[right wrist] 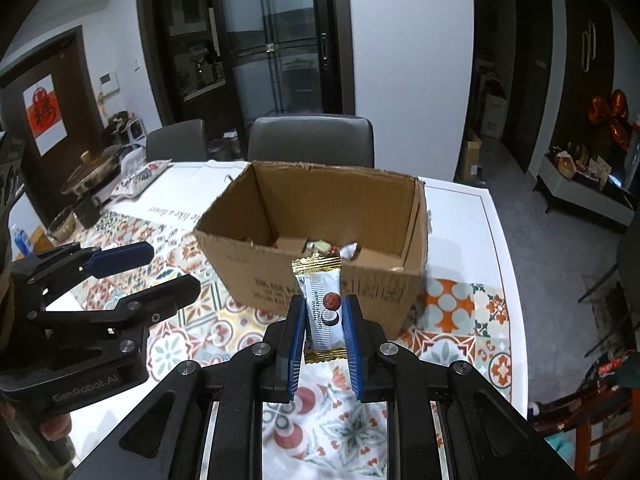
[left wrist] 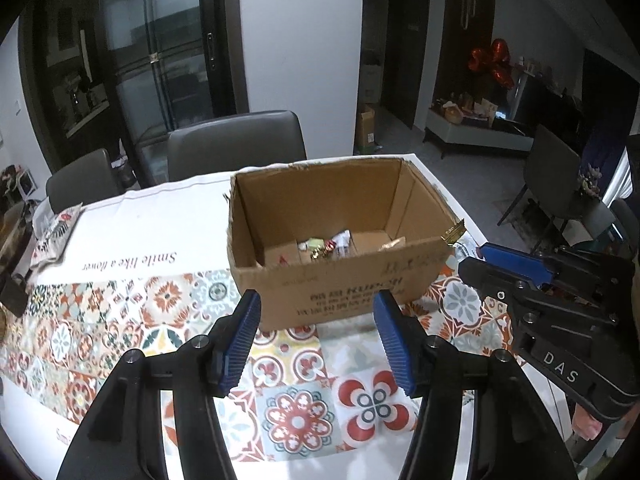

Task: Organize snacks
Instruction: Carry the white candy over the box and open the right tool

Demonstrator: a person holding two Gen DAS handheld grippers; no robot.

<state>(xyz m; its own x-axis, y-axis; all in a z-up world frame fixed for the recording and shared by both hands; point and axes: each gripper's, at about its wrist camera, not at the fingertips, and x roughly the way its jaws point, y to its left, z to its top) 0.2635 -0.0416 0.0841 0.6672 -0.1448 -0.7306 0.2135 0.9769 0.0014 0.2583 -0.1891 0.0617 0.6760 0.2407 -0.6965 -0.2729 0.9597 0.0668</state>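
From my left wrist camera, the open brown cardboard box [left wrist: 340,240] sits straight ahead of my left gripper [left wrist: 316,340], whose blue-padded fingers stand wide apart with nothing between them, hovering above the patterned tile-print tablecloth [left wrist: 168,320] just short of the box's near wall. A few small wrapped snacks [left wrist: 326,246] lie on the box floor. To the right of the box my right gripper [left wrist: 480,250] comes in from the side, and only a gold crimped end of what it carries pokes out at the box's right corner (the rest is hidden behind the fingers).

From my right wrist camera, the right gripper [right wrist: 323,320] is clamped on a white snack bar wrapper with gold crimped ends [right wrist: 323,304]. Its long axis runs along the fingers, pointing at the box [right wrist: 320,220], and its far end overlaps the near rim in this view. I judge the right hand is the one to finish this: carry forward over the rim, then release. The left gripper [right wrist: 160,268] idles left of the box. I cannot read the wrapper's print, nor tell how high the bar hangs above the rim.
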